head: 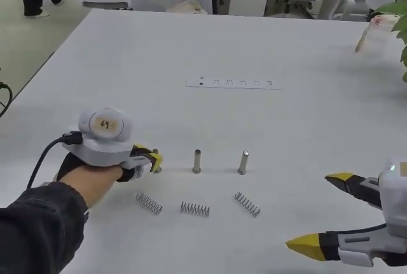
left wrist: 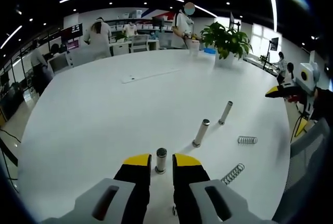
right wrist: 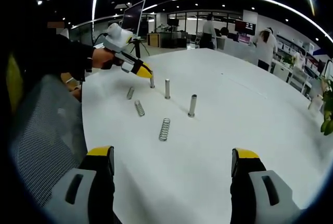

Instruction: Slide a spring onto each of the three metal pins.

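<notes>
- Left gripper [left wrist: 162,156]: held in a hand at the left end of the row. Jaws narrow, one either side of the left pin [left wrist: 161,165]. A thin gap shows on each side of the pin, so I judge them not clamped.
- Left pin: upright on the white table [head: 254,45], bare. The jaws sit high on its shaft. A spring could not slide fully down past them, so they should steady the pin low or let go once the coil is started.
- Left spring [head: 148,203]: lies flat just in front of the left pin, untouched. It is the closest match for this pin.
- Middle spring [head: 194,208] and middle pin [head: 196,161]: spring flat, pin upright and bare, near each other but apart.
- Right spring [head: 247,203] and right pin [head: 243,162]: same condition.
- Right gripper [head: 322,210]: at the right, well apart from the row, jaws wide and holding nothing.
- Assessment: none of the three pins is loaded, so the task is at its first pin.
- Recommendation: the free gripper should pinch a spring lightly near one end, since a hard squeeze would likely deform the coil. Stand the spring vertical, centre its open end over the pin tip, then lower it straight.
- Risk: a sideways nudge could topple a pin, or a flat spring could roll off.
</notes>
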The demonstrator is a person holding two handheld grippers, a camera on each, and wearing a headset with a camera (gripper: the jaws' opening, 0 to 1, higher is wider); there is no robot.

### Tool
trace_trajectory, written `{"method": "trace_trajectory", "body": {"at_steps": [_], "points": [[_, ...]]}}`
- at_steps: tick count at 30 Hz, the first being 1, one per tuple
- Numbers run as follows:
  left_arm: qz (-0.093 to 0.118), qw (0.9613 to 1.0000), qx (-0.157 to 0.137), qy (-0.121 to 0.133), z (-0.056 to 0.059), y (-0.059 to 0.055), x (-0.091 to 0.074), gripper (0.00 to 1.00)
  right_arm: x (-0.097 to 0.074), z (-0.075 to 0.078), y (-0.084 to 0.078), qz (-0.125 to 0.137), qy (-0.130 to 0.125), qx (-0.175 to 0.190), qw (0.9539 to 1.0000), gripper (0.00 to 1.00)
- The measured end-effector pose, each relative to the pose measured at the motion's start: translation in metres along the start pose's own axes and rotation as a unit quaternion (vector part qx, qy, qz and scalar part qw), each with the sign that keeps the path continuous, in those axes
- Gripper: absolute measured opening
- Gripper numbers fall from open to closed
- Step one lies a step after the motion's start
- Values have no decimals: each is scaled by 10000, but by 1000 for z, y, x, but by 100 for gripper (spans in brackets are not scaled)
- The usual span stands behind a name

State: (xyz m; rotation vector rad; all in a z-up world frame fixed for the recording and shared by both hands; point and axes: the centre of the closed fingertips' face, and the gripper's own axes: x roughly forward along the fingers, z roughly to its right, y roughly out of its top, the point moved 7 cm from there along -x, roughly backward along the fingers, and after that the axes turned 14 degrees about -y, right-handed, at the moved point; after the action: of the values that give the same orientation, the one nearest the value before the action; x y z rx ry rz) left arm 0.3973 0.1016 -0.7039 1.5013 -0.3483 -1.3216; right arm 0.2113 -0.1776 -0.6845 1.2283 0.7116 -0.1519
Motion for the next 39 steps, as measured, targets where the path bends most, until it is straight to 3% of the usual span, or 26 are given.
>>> {"method": "trace_trajectory", "body": {"at_steps": [16,21,30,39], "points": [[326,9994,-86,92,5,-6,-19,37,5,-4,2,14,75,-40,10000,92],[461,9989,-65,-32,12,-5,-27,40,5,-4,3,10,84,-48,10000,92],[568,9983,-38,-113,15,-19,-47,44,8,-6,3,-3,77,-42,10000,90],[719,9970,75,-293,30,-34,-70,47,11,-9,3,-19,83,-37,10000,89]]}}
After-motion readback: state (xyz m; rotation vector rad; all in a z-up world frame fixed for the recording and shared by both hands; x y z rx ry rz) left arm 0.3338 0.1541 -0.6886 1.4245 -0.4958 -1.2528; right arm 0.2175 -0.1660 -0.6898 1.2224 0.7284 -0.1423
